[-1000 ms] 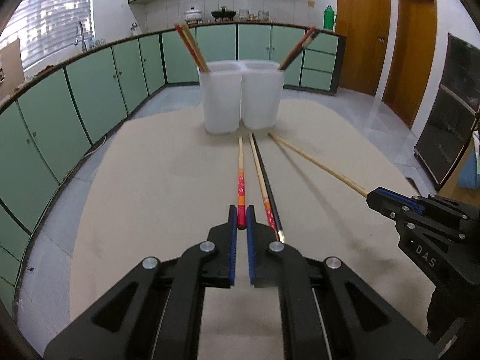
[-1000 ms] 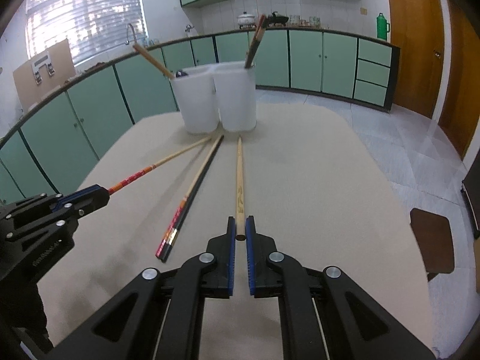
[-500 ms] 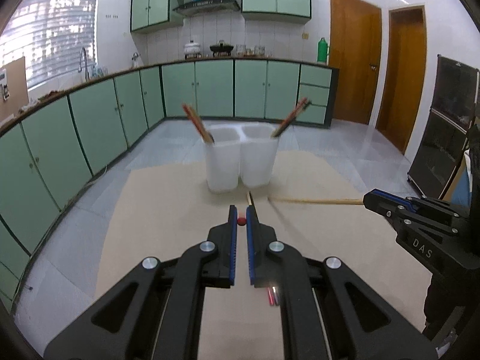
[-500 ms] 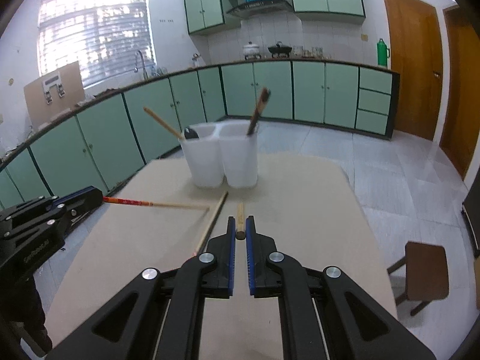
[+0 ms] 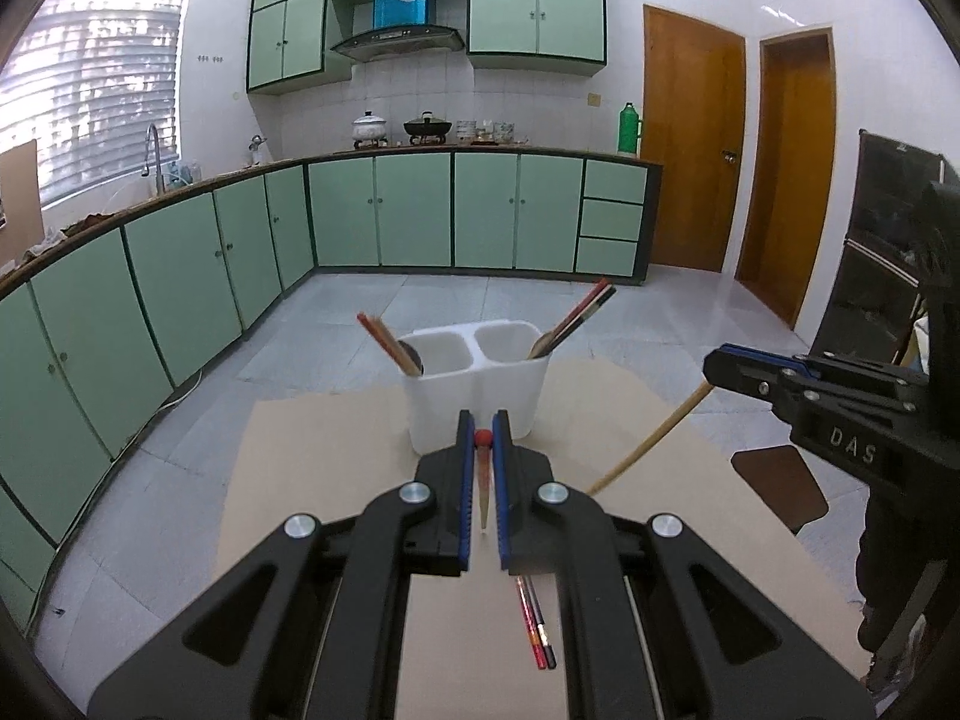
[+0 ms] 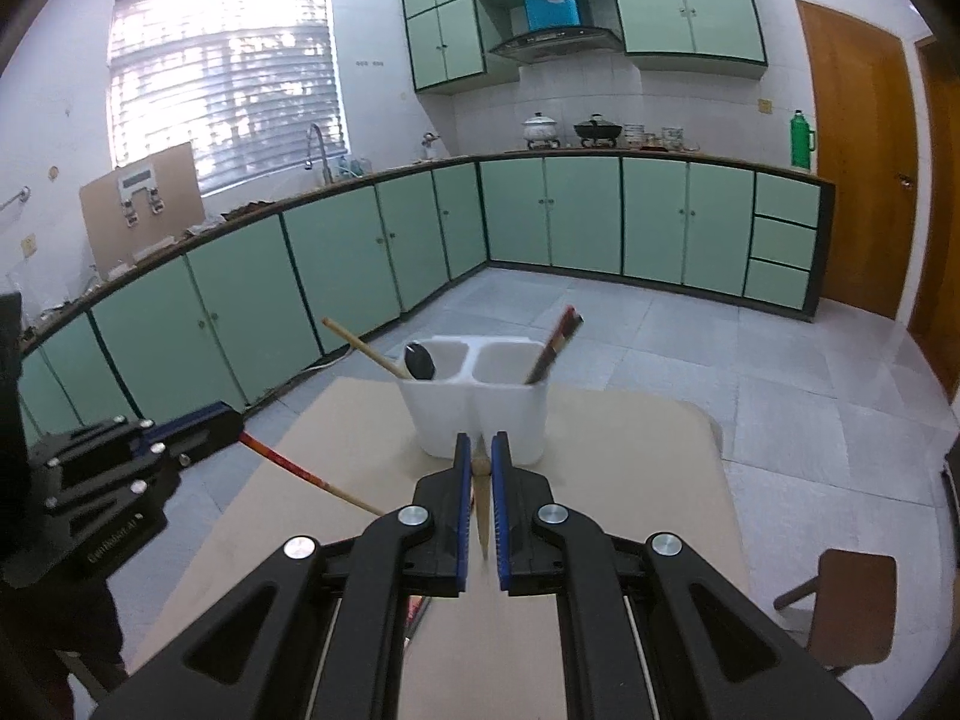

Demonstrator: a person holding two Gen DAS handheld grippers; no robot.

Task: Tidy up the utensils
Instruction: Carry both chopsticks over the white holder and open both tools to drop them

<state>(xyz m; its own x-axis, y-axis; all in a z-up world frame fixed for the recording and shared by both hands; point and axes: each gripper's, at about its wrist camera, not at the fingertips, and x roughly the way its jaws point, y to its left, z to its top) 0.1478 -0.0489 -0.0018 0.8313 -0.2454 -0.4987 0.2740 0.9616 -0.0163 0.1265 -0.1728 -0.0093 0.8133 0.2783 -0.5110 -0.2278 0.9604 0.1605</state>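
- While you hold both tools above the beige tabletop [image 5: 336,456], your left gripper [image 5: 483,438] is clenched on the red-topped chopstick with a pale wooden shaft [image 5: 483,483], whose red end sits between the blue pads and whose shaft hangs down below the jaws
- In the right wrist view the same red-topped chopstick slants out of the left gripper [image 6: 231,420] down toward the table
- Your right gripper [image 6: 478,450] is clenched on the plain light wooden chopstick [image 6: 480,504], its butt end caught between the pads and the thin tip pointing down
- From the left wrist view that plain chopstick [image 5: 648,441] hangs slanted from the right gripper [image 5: 717,363], clear of the table
- The white plastic two-compartment utensil holder [image 5: 477,396] stands at the far end of the table, straight ahead of both tools
- Its left compartment holds a leaning wooden chopstick pair [image 5: 389,344] and a dark spoon [image 6: 420,362]; its right compartment holds dark red-and-black chopsticks [image 5: 576,318] leaning right
- Two more chopsticks, one red and one black [image 5: 536,624], lie side by side on the table under your left tool
- A brown wooden stool [image 6: 852,594] stands on the grey tiled floor right of the table
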